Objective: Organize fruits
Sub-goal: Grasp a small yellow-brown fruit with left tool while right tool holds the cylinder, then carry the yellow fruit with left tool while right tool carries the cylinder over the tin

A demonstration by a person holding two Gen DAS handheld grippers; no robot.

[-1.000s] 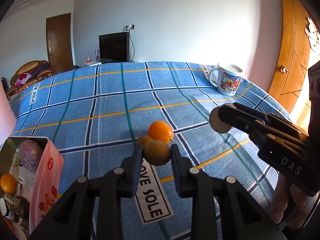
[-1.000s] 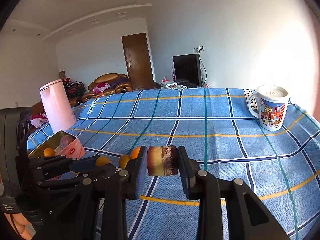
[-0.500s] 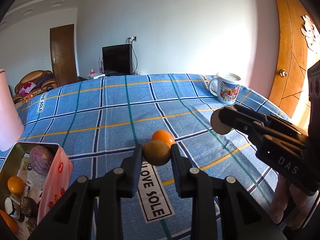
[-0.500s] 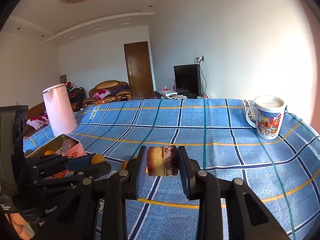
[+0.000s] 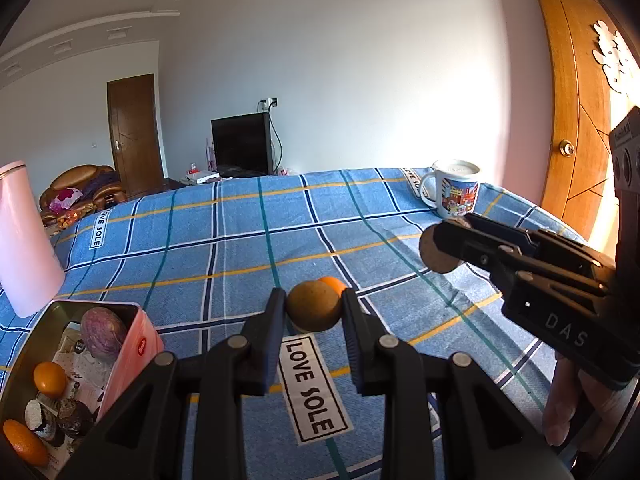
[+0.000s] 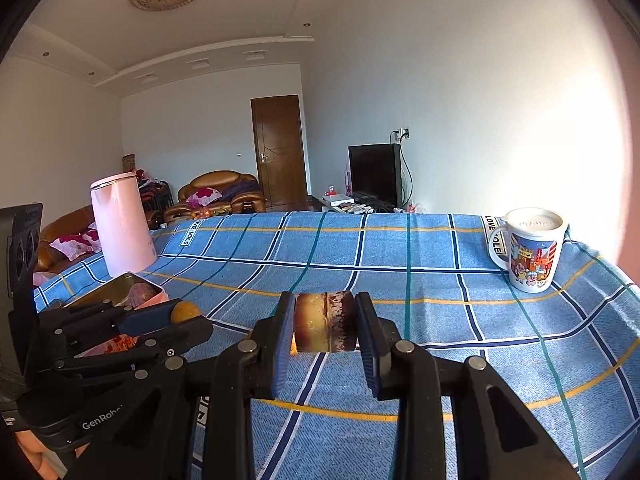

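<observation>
The blue checked cloth [image 5: 240, 240] had dropped lower in both views than a second before, so both tongs had been lifted: more wall and ceiling showed, and the pink jug [image 5: 24, 240], absent from the left view at the start, now stood well off to the left of the left tongs. In the right view the jug [image 6: 120, 224] stood far left beyond the left tongs.

The tin [image 5: 132, 344] sat low and left of the left tongs, closer into frame than earlier, holding a purple fruit [image 5: 103, 332], an orange [image 5: 49, 379] and some darker pieces. The mug [image 5: 456, 188] stood far ahead and right, beyond the right tongs, unmoved on the cloth.

The left tongs [image 5: 314, 310] were clamped on a brown fruit [image 5: 313, 310], held clear above the cloth; a second ago that fruit lay beside two others on the cloth. An orange one [image 5: 334, 283] now peeked from just behind the held fruit, mostly hidden, where earlier it showed whole.

The right tongs [image 6: 325, 322] gripped a cut piece [image 6: 325, 322], brown and yellowish with a dark rind, unchanged in the jaws. From the left view the same tongs [image 5: 444, 250] reached in from the right, the piece's round face [image 5: 434, 256] showing, higher against the cloth than before.
</observation>
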